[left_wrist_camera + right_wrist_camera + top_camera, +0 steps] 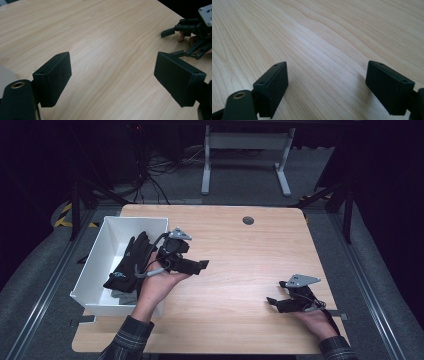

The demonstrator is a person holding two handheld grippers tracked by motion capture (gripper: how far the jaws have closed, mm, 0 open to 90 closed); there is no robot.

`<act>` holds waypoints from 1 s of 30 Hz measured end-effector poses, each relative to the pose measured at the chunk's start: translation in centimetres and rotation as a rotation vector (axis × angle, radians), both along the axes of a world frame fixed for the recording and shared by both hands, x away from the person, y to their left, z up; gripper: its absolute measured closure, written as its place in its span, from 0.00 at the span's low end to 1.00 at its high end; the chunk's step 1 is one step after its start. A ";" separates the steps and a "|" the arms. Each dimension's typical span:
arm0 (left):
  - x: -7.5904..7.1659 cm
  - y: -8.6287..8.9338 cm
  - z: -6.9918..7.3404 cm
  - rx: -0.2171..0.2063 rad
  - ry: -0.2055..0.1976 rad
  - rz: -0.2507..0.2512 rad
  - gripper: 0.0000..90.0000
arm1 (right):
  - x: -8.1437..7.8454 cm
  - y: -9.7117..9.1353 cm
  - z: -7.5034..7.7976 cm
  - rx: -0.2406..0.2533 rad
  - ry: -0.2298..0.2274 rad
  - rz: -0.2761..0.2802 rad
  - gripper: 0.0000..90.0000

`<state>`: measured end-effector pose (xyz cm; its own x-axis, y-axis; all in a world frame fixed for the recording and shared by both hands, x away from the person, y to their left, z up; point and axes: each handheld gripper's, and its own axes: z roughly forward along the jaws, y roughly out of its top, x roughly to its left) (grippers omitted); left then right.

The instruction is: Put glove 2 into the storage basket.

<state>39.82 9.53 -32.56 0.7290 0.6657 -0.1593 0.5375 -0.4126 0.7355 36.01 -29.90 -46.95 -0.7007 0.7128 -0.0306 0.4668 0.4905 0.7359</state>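
Left tool (192,265): held in the left hand (159,280) left of centre in the high view, beside the white bin (95,262); jaws spread wide with nothing between them, as the left gripper view confirms with bare wood between the two black pads (53,78).
Left tool heading: pointed toward the middle of the frame, away from the bin; likely turned off the bin with nothing carried, though that is a judgement.
Right tool (280,302): low at the lower right of the high view, resting on or just above the counter (240,270); jaws apart and empty, only wood grain between the pads (273,87) in the right gripper view.
Right tool posture: apparently parked out of the way while the other hand works.
Right tool seen from left tool: at the upper right of the left gripper view (192,37), well apart from the near jaws.
Black gloves (127,265): lying in the white bin at the left of the high view, draped over its inner space, just beside the left hand, gripped by neither tool.
White bin: at the left edge of the counter, placed within easy reach of the left hand, probably as the holder for the gloves.
Counter middle: bare wood, no item waiting between the two tools.
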 end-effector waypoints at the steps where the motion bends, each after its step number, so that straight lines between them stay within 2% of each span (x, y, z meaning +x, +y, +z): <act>1: -0.1 -0.4 -0.2 0.002 0.001 -0.008 0.17 | 0.0 0.0 0.0 0.000 -0.001 0.001 0.21; 8: -1.1 -2.5 -1.9 0.011 -0.003 -0.055 0.17 | 0.0 0.0 0.0 -0.001 0.000 0.000 0.21; 13: -1.9 -3.6 -3.2 0.018 -0.010 -0.071 0.17 | 0.0 0.0 0.0 -0.001 0.000 0.000 0.21; 18: -2.4 -4.5 -5.0 0.017 -0.009 -0.093 0.17 | 0.0 0.0 0.0 0.000 0.000 0.000 0.21; 27: -3.1 -5.6 -8.6 0.045 -0.009 -0.118 0.17 | 0.0 0.0 0.0 -0.001 -0.001 0.001 0.21; 30: -3.3 -5.9 -9.9 0.069 -0.009 -0.120 0.17 | 0.0 0.0 0.0 -0.001 -0.001 0.001 0.21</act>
<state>36.48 3.58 -42.41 0.8054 0.5825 -0.1093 0.4745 -0.5232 0.7079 36.02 -29.91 -46.95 -0.7015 0.7119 -0.0316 0.4656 0.4915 0.7359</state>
